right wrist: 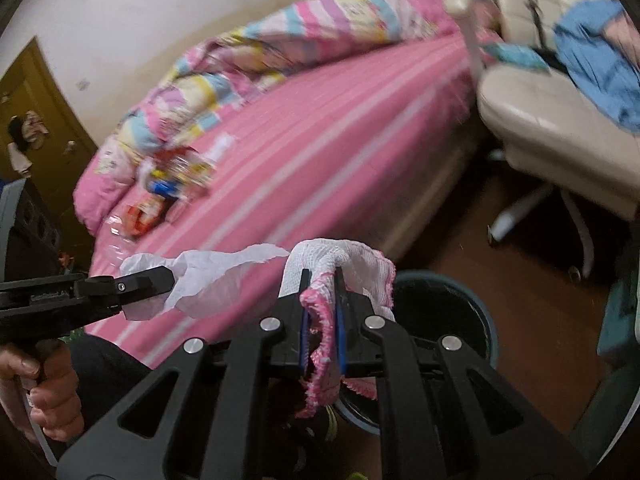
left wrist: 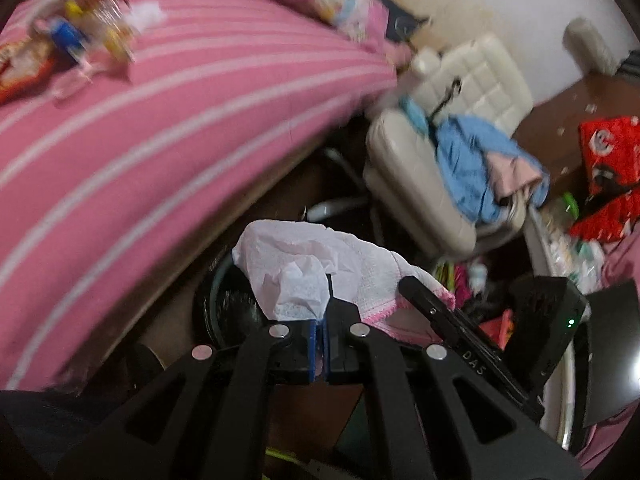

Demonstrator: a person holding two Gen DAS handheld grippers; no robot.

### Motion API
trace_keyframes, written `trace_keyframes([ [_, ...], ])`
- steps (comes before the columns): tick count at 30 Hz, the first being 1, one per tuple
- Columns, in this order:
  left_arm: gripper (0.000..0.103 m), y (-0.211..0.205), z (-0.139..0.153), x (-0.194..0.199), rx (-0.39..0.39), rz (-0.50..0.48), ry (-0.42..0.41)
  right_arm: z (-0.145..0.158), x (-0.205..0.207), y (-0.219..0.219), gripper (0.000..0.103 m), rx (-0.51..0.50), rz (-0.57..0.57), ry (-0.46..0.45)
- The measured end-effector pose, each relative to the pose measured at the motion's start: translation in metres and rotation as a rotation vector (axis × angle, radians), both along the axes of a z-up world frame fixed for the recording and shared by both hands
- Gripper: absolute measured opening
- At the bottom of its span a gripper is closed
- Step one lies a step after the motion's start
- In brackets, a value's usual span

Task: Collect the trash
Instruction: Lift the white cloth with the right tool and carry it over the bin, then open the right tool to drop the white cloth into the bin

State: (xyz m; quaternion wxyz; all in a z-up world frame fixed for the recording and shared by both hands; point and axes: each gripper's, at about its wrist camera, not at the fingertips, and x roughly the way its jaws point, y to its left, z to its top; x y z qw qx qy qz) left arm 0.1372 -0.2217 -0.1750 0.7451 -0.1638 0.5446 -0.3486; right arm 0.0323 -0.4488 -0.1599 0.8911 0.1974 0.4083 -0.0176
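Our left tongs [left wrist: 320,312] pinch a crumpled white tissue [left wrist: 288,272], while our right tongs [right wrist: 322,300] clamp a pink-edged white cloth [right wrist: 344,264]. Both hang over the dark bin [right wrist: 452,304] beside the bed [right wrist: 320,140], where wrappers [right wrist: 168,184] lie.

One tissue [left wrist: 288,276], one cloth [right wrist: 352,268] (pink-edged), one bin [right wrist: 452,304], one chair [left wrist: 420,168]

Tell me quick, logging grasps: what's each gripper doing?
Left gripper: closed on white tissue.
Right gripper: closed on pink-edged cloth.
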Motion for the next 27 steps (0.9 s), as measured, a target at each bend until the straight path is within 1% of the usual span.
trace_keyframes([
  [4,0.002,-0.034,-0.034,-0.001,0.044,-0.072,0.071,-0.036,-0.007,-0.019,0.010,0.011,-0.046,0.084],
  [8,0.002,-0.062,-0.058,-0.002,0.078,-0.152,0.115,-0.062,-0.012,-0.033,0.011,0.025,-0.079,0.138],
  [11,0.002,-0.081,-0.083,0.003,0.094,-0.196,0.180,-0.080,-0.015,-0.043,0.011,0.037,-0.102,0.178],
  [13,0.002,-0.095,-0.100,0.005,0.138,-0.230,0.206,-0.092,-0.015,-0.048,0.012,0.049,-0.122,0.206],
  [15,0.002,-0.104,-0.114,0.006,0.158,-0.256,0.229,-0.105,-0.017,-0.052,0.013,0.060,-0.142,0.238],
  [21,0.002,-0.129,-0.143,0.010,0.222,-0.309,0.244,-0.138,-0.022,-0.061,0.013,0.092,-0.193,0.318],
  [27,0.002,-0.146,-0.171,0.016,0.284,-0.339,0.281,-0.155,-0.018,-0.059,0.013,0.067,-0.207,0.366],
])
